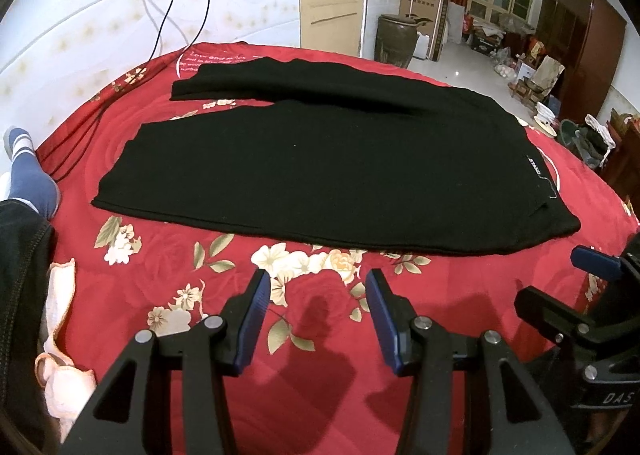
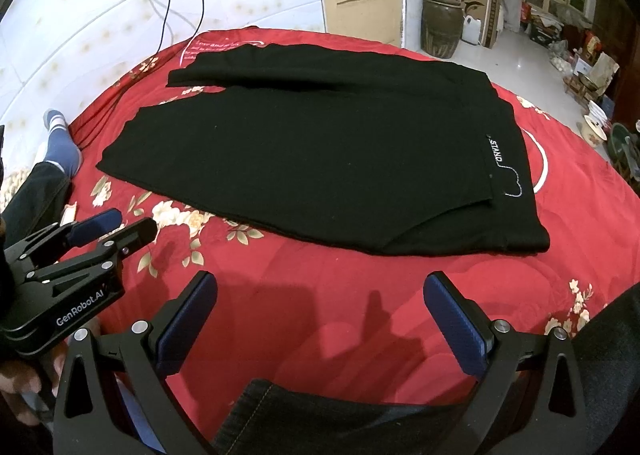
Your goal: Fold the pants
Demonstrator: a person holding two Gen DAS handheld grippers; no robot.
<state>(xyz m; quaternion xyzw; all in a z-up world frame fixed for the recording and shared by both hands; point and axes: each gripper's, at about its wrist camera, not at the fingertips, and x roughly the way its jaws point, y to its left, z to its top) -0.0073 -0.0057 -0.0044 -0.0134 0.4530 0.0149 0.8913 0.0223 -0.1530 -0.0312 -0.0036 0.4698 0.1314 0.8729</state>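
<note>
Black pants (image 1: 320,167) lie flat on a red floral bedspread (image 1: 320,335), legs to the left, waist with a white "STAND" label (image 1: 534,167) to the right. They also show in the right wrist view (image 2: 320,159). My left gripper (image 1: 316,287) is open and empty, above the spread just short of the pants' near edge. My right gripper (image 2: 320,291) is open wide and empty, also short of the near edge. The right gripper shows at the right edge of the left wrist view (image 1: 592,259); the left gripper shows at left in the right wrist view (image 2: 116,225).
A person's leg in a blue sock (image 1: 28,171) rests at the bed's left edge. Black cables (image 1: 80,131) run over the far left of the spread. A pale cloth (image 1: 60,335) lies at near left. A brown jar (image 1: 394,39), boxes and clutter stand on the floor beyond.
</note>
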